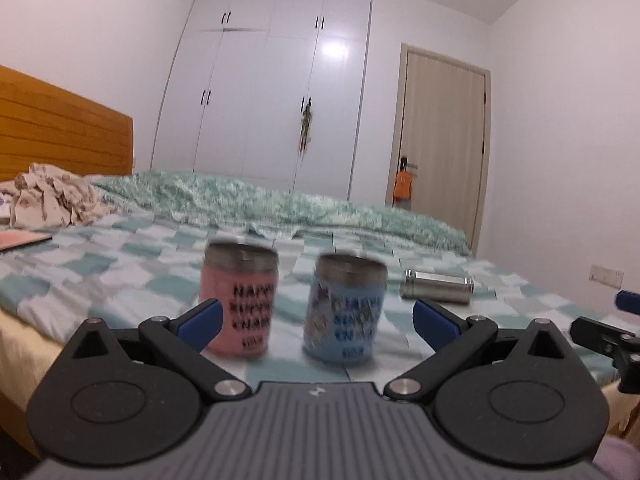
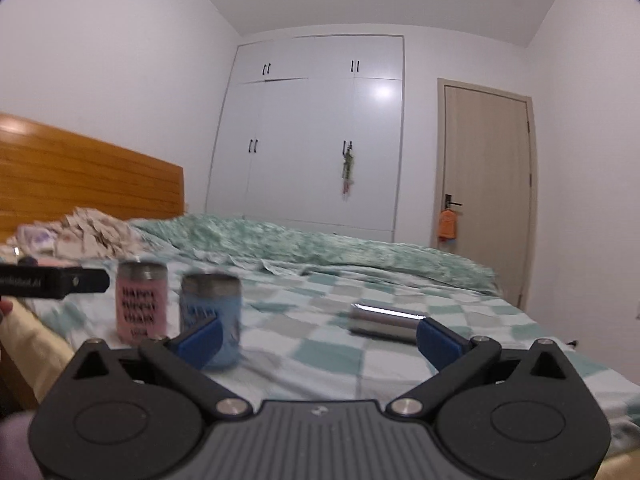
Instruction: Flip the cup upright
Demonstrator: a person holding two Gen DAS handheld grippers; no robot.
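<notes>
A steel cup [image 1: 437, 287] lies on its side on the checkered bedsheet, right of a blue cup [image 1: 344, 308] and a pink cup [image 1: 239, 300], which both stand upright. My left gripper [image 1: 318, 322] is open and empty, just short of the pink and blue cups. In the right wrist view the steel cup [image 2: 386, 322] lies ahead between my fingers, nearer the right one. My right gripper [image 2: 320, 340] is open and empty. The blue cup [image 2: 210, 316] and pink cup [image 2: 141, 304] stand at its left.
A green blanket [image 1: 280, 204] is bunched across the bed behind the cups. Crumpled cloth [image 1: 52, 196] lies by the wooden headboard [image 1: 60, 136]. A white wardrobe [image 1: 264, 92] and a door [image 1: 440, 140] are at the back. The other gripper shows at the right edge [image 1: 608, 336].
</notes>
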